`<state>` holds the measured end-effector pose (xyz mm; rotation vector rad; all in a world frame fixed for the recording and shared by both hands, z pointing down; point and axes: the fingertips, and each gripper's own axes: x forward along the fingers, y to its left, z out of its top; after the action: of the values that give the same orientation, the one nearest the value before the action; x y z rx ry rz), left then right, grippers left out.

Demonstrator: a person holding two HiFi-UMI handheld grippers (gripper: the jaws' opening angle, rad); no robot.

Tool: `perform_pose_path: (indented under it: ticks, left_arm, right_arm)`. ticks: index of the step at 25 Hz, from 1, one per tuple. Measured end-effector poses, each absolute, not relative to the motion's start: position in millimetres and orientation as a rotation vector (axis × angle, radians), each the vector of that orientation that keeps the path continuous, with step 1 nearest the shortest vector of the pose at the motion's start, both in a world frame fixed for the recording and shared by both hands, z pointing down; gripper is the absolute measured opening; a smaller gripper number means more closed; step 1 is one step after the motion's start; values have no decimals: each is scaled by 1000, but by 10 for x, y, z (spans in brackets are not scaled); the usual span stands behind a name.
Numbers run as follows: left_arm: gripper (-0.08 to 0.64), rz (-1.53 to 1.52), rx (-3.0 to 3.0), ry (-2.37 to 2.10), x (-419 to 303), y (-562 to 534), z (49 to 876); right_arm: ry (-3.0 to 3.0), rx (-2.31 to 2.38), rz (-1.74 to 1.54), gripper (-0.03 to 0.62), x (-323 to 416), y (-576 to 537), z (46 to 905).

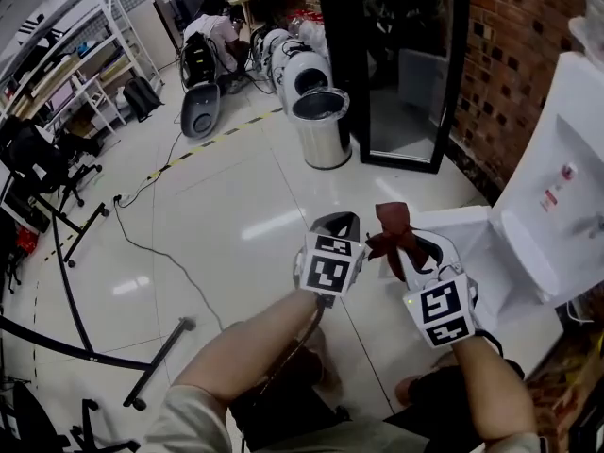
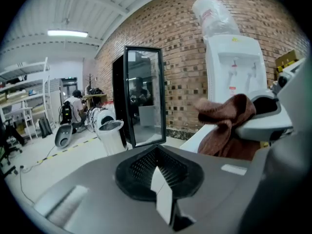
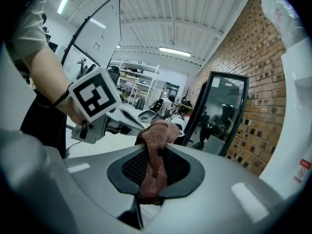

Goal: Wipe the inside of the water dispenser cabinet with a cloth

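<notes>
- Glossy floor [image 1: 236, 225], brick wall [image 1: 510, 55] at right.
- Left gripper [image 1: 337, 225]: jaws closed together, holding nothing.
- Right gripper [image 1: 411, 251]: jaws clamped on cloth [image 1: 389, 225], near the dispenser [image 1: 566, 149]'s open door [image 1: 472, 253]; I'd lead with the loose end, pressing flat inside the cabinet.

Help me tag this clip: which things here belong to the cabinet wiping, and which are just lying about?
Job in hand: brown cloth, right gripper clamped on it, water dispenser.
Lying about: steel bin, black-framed mirror, floor cable, shelving.
</notes>
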<state>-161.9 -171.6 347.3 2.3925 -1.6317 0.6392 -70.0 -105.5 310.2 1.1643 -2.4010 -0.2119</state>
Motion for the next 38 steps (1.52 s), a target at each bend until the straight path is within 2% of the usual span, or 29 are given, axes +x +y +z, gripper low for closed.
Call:
perform_pose_path:
  ticks: [4,14,20,25,38]
  left_arm:
    - [0,694,2559,-1632,-1477,-1699,3193]
    - [0,582,2591,-1441,-1228,-1947,3547]
    - [0,708,2618,-1292,-994,-1970,3850]
    - [0,817,2584,-1268,-1051,-2052,4105]
    - [0,837,2598,-1199,-955,-2231,4224]
  right_arm:
    - [-2384,1128,-178,72,-708,-1015,3244]
    - [-2234,934,-174,72,-832,-990,4038]
    - [-2175,961,-73,72,-649,-1228,4354]
    - [-2152,968,-27,72,-645,-1424,4489]
    - [-2136,1002,41,72,-625,-1708,4580]
